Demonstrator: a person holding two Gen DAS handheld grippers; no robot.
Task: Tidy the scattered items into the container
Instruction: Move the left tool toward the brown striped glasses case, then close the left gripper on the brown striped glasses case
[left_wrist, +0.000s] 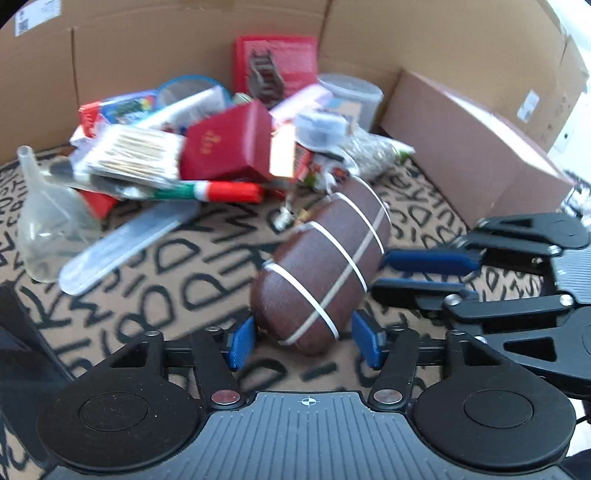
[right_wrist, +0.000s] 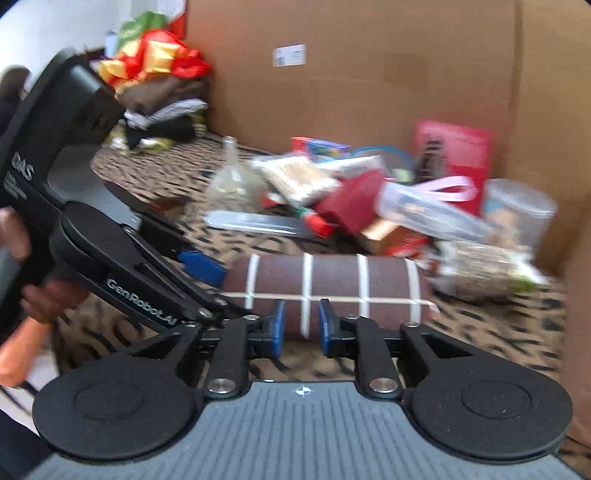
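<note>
Lying across the middle of the right wrist view, a brown roll (right_wrist: 328, 284) banded with white straps rests on a patterned mat (right_wrist: 498, 332). The right claw (right_wrist: 301, 323) frames one white strap, its blue pads narrowly apart; whether they press the roll cannot be told through the blur. In the left wrist view the roll (left_wrist: 321, 266) runs diagonally from lower centre toward upper right, its near end between the spread pads of the left claw (left_wrist: 303, 341), with a gap showing on the right side. The right claw (left_wrist: 424, 273) enters from the right edge, its fingers beside the roll.

Upper left of the left view: a heap with a red box (left_wrist: 229, 144), a clear funnel (left_wrist: 48, 218), a bundle of sticks (left_wrist: 133, 151). Cardboard walls (left_wrist: 147, 55) stand behind. A brown carton (left_wrist: 476, 147) sits upper right.
</note>
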